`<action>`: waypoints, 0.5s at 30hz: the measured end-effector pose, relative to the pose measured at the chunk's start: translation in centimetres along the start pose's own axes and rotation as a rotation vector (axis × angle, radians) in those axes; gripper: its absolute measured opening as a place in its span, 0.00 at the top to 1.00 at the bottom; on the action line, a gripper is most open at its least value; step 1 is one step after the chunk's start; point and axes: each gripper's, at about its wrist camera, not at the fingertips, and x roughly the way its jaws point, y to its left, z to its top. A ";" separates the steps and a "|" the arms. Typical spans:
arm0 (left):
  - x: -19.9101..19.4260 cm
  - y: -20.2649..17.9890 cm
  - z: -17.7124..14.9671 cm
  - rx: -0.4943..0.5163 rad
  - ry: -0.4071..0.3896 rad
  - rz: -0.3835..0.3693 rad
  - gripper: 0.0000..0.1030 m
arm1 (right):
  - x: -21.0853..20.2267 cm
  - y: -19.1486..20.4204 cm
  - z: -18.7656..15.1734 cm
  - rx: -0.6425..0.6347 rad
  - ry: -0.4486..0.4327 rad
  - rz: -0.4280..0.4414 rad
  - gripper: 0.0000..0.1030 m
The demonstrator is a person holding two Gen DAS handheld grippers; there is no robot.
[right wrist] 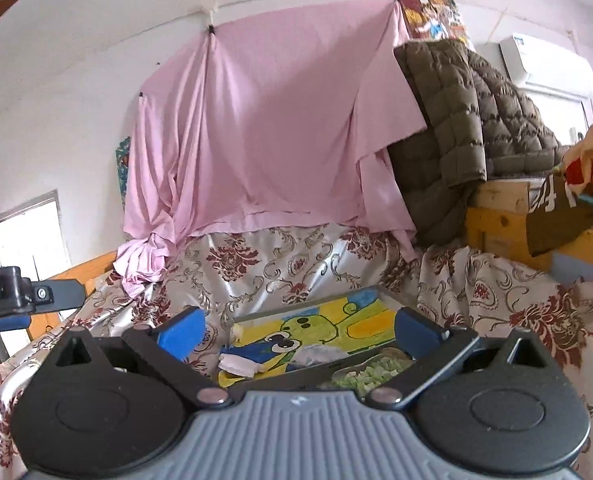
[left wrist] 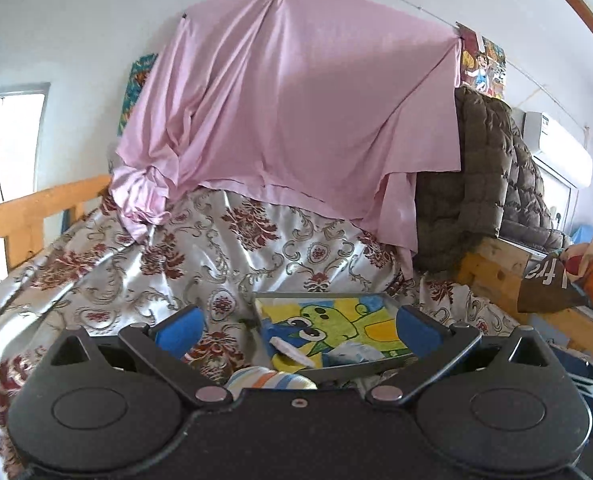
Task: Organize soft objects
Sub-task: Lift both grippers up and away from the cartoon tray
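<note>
Two black grippers face a bed draped in a shiny cream bedspread with dark red floral print (left wrist: 144, 264). The left gripper (left wrist: 296, 328) has its blue-padded fingers (left wrist: 180, 330) spread wide apart with nothing between them; the right gripper (right wrist: 296, 330) likewise holds its fingers (right wrist: 182, 336) well apart and empty. Ahead of both lies a grey tray lined with a yellow-and-green cartoon drawing (left wrist: 380, 298), carrying a white-and-blue folded cloth (right wrist: 238, 364) and a pale crumpled piece (left wrist: 350, 354). A striped soft ball of white, orange and blue (left wrist: 270, 378) sits just below the tray's near edge. A pink sheet (left wrist: 296, 112) hangs on the wall behind.
</note>
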 end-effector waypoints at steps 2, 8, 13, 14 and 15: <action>-1.3 0.5 -0.7 -0.028 -0.009 0.009 0.01 | -1.1 0.2 -0.3 -0.009 -0.017 0.013 0.00; -3.5 1.9 -2.3 -0.022 0.017 0.031 0.01 | -3.3 0.1 -1.1 0.014 -0.026 0.046 0.00; -4.3 3.5 -3.8 -0.036 0.050 0.047 0.01 | -4.7 0.2 -2.0 0.001 -0.016 0.035 0.00; -4.4 3.9 -4.4 -0.045 0.061 0.051 0.01 | -5.0 0.3 -2.1 -0.002 -0.016 0.032 0.00; -4.5 4.3 -4.9 -0.056 0.078 0.058 0.01 | -5.1 0.3 -2.2 -0.004 -0.014 0.030 0.00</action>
